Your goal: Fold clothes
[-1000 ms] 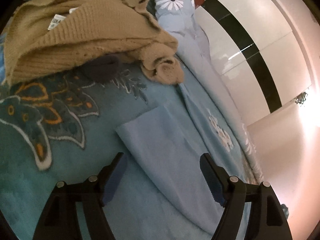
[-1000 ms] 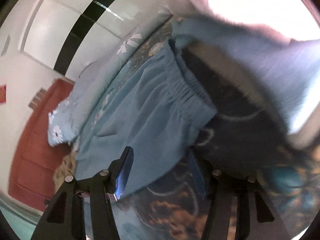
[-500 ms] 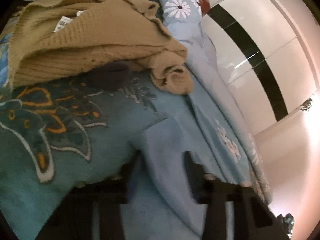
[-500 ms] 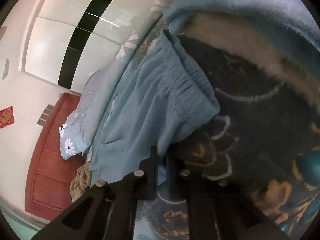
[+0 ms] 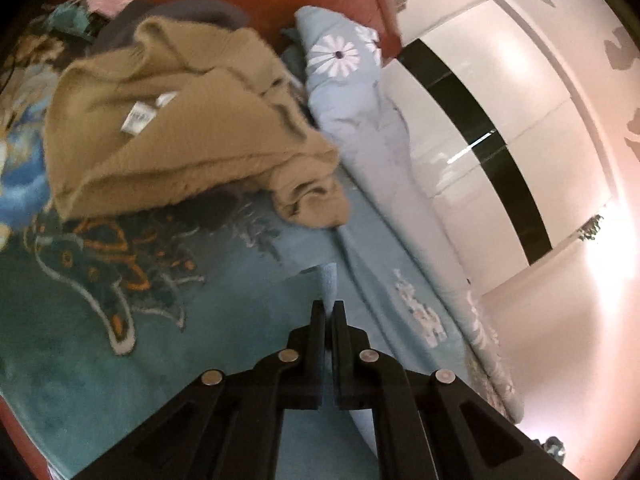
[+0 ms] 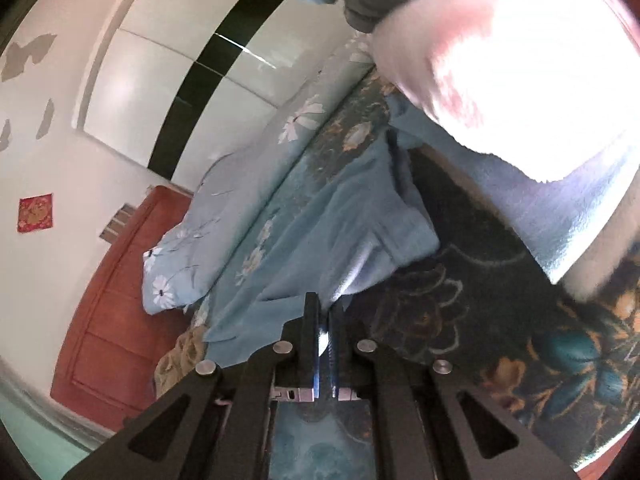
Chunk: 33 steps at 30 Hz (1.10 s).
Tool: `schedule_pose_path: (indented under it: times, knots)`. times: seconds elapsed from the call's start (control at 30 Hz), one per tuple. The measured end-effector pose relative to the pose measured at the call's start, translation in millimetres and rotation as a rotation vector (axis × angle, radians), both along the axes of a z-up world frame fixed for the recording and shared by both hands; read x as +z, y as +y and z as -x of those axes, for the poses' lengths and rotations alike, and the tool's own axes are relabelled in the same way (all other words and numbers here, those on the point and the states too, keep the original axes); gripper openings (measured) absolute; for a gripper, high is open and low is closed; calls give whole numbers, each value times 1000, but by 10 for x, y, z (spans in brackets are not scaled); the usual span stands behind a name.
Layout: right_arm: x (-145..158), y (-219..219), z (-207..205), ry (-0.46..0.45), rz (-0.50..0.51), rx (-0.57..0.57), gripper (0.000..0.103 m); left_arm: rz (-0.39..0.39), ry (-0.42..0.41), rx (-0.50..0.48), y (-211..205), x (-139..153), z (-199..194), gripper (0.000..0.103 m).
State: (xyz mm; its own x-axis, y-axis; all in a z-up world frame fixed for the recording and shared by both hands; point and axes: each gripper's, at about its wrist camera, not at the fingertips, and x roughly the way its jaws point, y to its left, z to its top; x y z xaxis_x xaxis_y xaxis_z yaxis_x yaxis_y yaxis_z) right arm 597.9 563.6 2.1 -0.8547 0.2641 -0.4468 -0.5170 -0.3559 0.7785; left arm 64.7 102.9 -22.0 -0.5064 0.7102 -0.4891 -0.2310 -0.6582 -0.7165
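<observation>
Since a second ago, both tools gone from spread to clamped on the blue trousers (image 6: pixel 340 232): left tool (image 5: pixel 328 312) pinching a hem, right tool (image 6: pixel 324 316) the waist end. Lying mid-frame on the bed (image 5: pixel 100 360); tan sweater (image 5: pixel 192 140) upper left. Probably ready to lift and fold.

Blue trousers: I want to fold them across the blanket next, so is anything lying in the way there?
Nothing visible blocks it. Both the left gripper and right gripper are shut on the trousers. The tan sweater lies apart, toward the headboard, and the blanket beside the trousers is bare.
</observation>
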Motion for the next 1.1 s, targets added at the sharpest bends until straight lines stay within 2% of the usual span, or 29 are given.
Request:
schedule_pose_path:
  times: [0.1, 0.3, 0.43, 0.6, 0.77, 0.8, 1.0, 1.1]
  knots:
    - [106, 73, 82, 25, -26, 7, 4, 23, 12, -5, 114, 146, 125, 2]
    - [340, 424, 507, 49, -98, -4, 4, 147, 1, 2, 694, 415, 571, 3]
    - [337, 757, 767, 42, -99, -27, 4, 231, -5, 1, 1101, 571, 873, 3]
    - [222, 1157, 1169, -54, -110, -45, 4, 346, 1, -50, 1775, 539, 1290, 3]
    - [29, 1494, 1435, -156, -77, -70, 4, 449, -53, -114, 2346, 211, 1647, 3]
    - [-6, 1538, 1462, -169, -69, -73, 4, 460, -59, -124, 2383, 165, 1671, 3]
    - [-217, 1664, 1571, -256, -29, -78, 4, 417, -64, -187, 2287, 79, 1625, 3]
    - [-308, 1701, 1591, -277, -9, -81, 4, 396, -66, -219, 2238, 37, 1602, 7]
